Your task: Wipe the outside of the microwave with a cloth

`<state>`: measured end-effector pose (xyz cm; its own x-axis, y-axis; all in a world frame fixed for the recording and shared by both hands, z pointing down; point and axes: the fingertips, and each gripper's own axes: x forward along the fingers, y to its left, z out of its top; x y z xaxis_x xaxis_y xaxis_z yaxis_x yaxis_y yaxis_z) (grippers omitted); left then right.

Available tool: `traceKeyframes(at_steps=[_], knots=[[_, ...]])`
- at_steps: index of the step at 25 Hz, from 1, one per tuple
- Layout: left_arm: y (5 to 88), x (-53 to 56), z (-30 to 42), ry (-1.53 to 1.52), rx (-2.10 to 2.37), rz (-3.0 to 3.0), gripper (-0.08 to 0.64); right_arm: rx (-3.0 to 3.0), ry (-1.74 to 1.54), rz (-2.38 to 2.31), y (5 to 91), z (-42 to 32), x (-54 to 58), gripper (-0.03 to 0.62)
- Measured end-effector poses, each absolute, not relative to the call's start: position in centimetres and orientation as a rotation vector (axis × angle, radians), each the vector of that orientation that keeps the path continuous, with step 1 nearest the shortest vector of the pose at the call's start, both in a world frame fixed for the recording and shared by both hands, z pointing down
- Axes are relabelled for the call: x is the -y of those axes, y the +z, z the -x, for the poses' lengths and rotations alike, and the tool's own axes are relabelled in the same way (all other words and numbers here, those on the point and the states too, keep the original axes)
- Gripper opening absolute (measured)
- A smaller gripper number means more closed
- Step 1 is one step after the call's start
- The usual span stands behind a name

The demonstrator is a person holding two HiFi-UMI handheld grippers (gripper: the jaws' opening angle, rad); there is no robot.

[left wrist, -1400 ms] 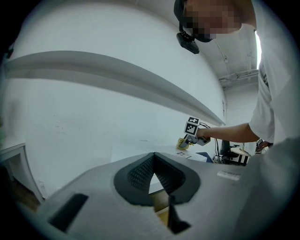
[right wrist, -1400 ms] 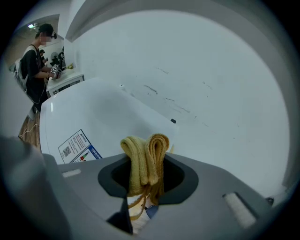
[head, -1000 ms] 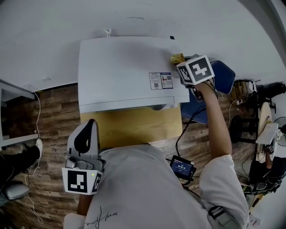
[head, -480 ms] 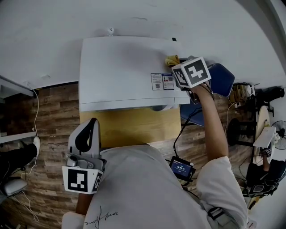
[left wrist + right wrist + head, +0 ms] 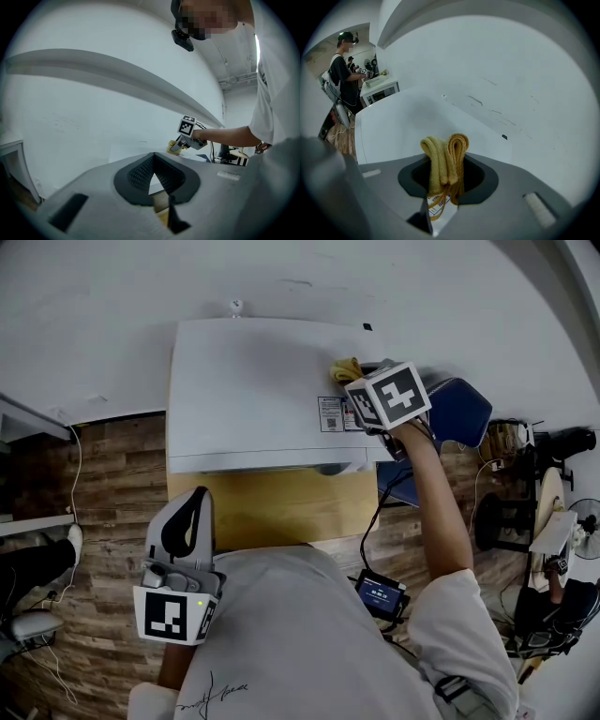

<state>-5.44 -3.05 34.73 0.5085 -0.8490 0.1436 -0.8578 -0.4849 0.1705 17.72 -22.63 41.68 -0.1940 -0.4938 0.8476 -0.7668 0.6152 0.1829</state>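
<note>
The white microwave (image 5: pixel 253 381) stands against the wall, seen from above. My right gripper (image 5: pixel 352 377) is shut on a folded yellow cloth (image 5: pixel 343 368) and holds it on the microwave's top near the back right. In the right gripper view the cloth (image 5: pixel 445 157) sticks up between the jaws over the white top (image 5: pixel 398 126). My left gripper (image 5: pixel 189 504) hangs low at the front left, away from the microwave, shut and holding nothing. The left gripper view shows the right gripper (image 5: pixel 180 143) and the cloth (image 5: pixel 171 146) far across the top.
A yellow wooden stand (image 5: pixel 281 507) carries the microwave. A blue chair (image 5: pixel 461 404) and cables stand to the right, and a small screen device (image 5: pixel 380 593) hangs at my waist. A label sticker (image 5: pixel 330 413) lies beside the right gripper. Another person (image 5: pixel 342 70) stands by a white table (image 5: pixel 379 86).
My right gripper has slid the cloth leftward across the microwave's top, away from the right edge. The left gripper has stayed where it was.
</note>
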Motion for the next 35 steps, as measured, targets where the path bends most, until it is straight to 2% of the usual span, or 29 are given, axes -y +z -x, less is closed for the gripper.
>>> traceKeyframes(at_steps=[16, 35], knots=[[35.6, 3.1, 5.8, 0.110, 1.475, -2.511, -0.005, 1.981, 0.335, -0.841, 41.8, -8.9, 22.4, 0.123], [35.9, 3.0, 6.6, 0.117, 1.473, -2.507, -0.005, 2.056, 0.355, -0.723, 41.8, -2.0, 22.1, 0.123]])
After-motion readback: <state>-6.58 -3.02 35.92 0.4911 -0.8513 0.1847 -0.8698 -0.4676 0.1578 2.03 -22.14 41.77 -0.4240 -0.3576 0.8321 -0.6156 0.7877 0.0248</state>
